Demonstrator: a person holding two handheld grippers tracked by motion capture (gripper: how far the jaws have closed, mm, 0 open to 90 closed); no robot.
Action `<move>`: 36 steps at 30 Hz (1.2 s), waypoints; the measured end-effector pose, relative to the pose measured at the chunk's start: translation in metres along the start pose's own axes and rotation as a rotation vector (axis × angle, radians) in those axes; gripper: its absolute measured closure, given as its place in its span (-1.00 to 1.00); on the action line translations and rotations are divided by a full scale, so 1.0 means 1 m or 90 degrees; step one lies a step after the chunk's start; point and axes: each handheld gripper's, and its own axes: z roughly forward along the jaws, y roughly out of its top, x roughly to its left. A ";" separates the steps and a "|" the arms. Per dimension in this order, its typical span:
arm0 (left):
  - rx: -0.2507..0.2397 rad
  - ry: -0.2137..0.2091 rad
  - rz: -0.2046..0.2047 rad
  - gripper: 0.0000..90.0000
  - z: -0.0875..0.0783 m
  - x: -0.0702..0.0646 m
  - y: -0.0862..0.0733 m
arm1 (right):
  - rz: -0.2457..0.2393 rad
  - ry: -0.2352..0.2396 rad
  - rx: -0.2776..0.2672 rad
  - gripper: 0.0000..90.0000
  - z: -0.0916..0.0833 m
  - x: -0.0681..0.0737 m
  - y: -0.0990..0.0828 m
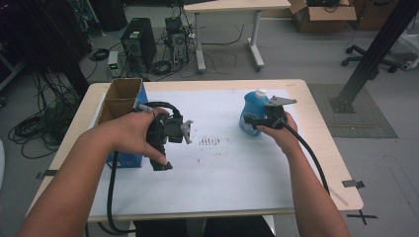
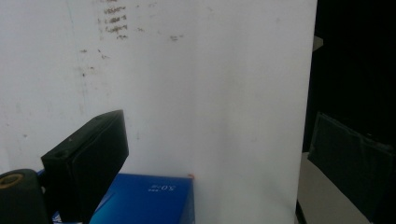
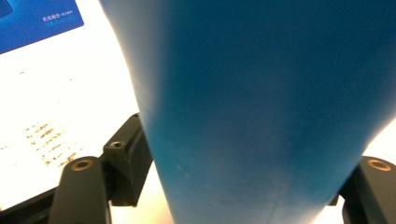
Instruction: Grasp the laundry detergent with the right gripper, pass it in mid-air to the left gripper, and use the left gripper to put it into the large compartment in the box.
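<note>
A blue bottle (image 1: 249,109) with a white cap stands upright on the white mat (image 1: 217,173) at the back right. My right gripper (image 1: 264,120) reaches it from the right, held level. In the right gripper view the bottle's blue body (image 3: 261,93) sits between the two jaws, and both pads press on its sides, so my right gripper (image 3: 243,179) is shut on it. My left gripper (image 1: 163,148) is held above the mat's left side, pointing down. In the left gripper view its jaws stand wide apart, and my left gripper (image 2: 217,161) is open with nothing between them.
A blue box (image 1: 129,160) lies at the mat's left edge, just under the left hand (image 2: 144,200). An open cardboard box (image 1: 121,96) stands behind it. Dark smudges (image 1: 209,141) mark the mat's middle. The wooden table (image 1: 321,148) ends close to the right of the bottle.
</note>
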 end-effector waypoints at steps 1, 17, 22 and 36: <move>0.000 0.000 0.001 -0.88 0.000 0.000 0.000 | -0.001 0.000 -0.001 -0.30 0.000 0.000 0.000; 0.002 -0.002 0.000 -0.88 0.001 0.001 0.002 | -0.007 -0.003 -0.021 -0.06 0.000 -0.001 -0.006; 0.000 -0.001 -0.003 -0.89 0.001 0.002 0.003 | -0.002 0.005 -0.028 -0.01 -0.001 -0.003 -0.007; -0.002 0.002 -0.005 -0.89 -0.003 0.005 0.006 | -0.018 0.011 -0.016 0.02 -0.010 -0.001 0.003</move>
